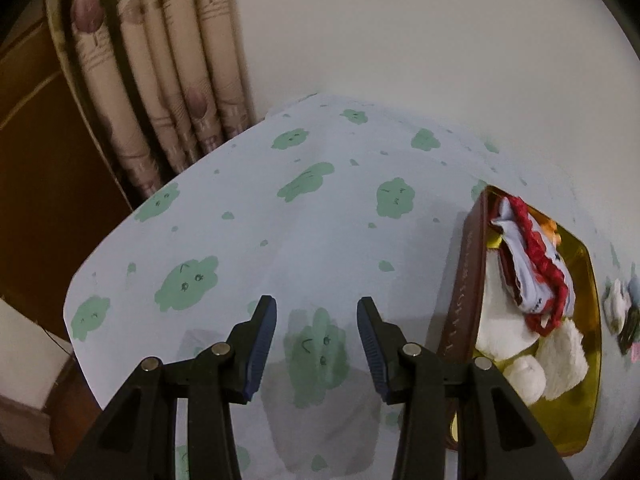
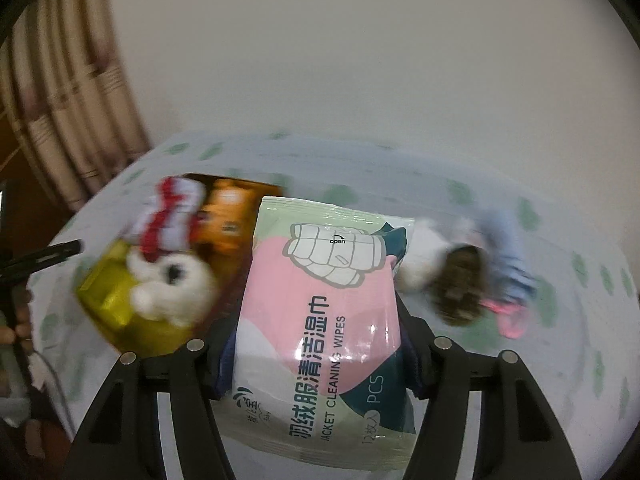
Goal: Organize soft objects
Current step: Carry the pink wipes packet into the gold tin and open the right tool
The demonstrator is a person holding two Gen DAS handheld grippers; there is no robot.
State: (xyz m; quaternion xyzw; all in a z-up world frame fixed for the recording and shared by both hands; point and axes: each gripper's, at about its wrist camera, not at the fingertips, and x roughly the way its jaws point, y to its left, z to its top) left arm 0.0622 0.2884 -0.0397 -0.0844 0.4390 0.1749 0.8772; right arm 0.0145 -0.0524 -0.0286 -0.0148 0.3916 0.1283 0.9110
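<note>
My right gripper (image 2: 316,344) is shut on a pink and green pack of jacket cleaning wipes (image 2: 320,320), held above the table. A brown box with a gold lining (image 1: 460,280) holds a white plush toy (image 1: 516,332) and a white sock with red trim (image 1: 536,264); in the right wrist view the box (image 2: 112,300) lies left of the pack. My left gripper (image 1: 316,344) is open and empty over the table, left of the box. A small heap of soft items (image 2: 472,276) lies to the right of the pack, blurred.
The table wears a pale blue cloth with green cloud prints (image 1: 280,220). Beige curtains (image 1: 160,80) hang at the back left, beside a white wall (image 1: 440,40). A few small items (image 1: 620,308) lie right of the box.
</note>
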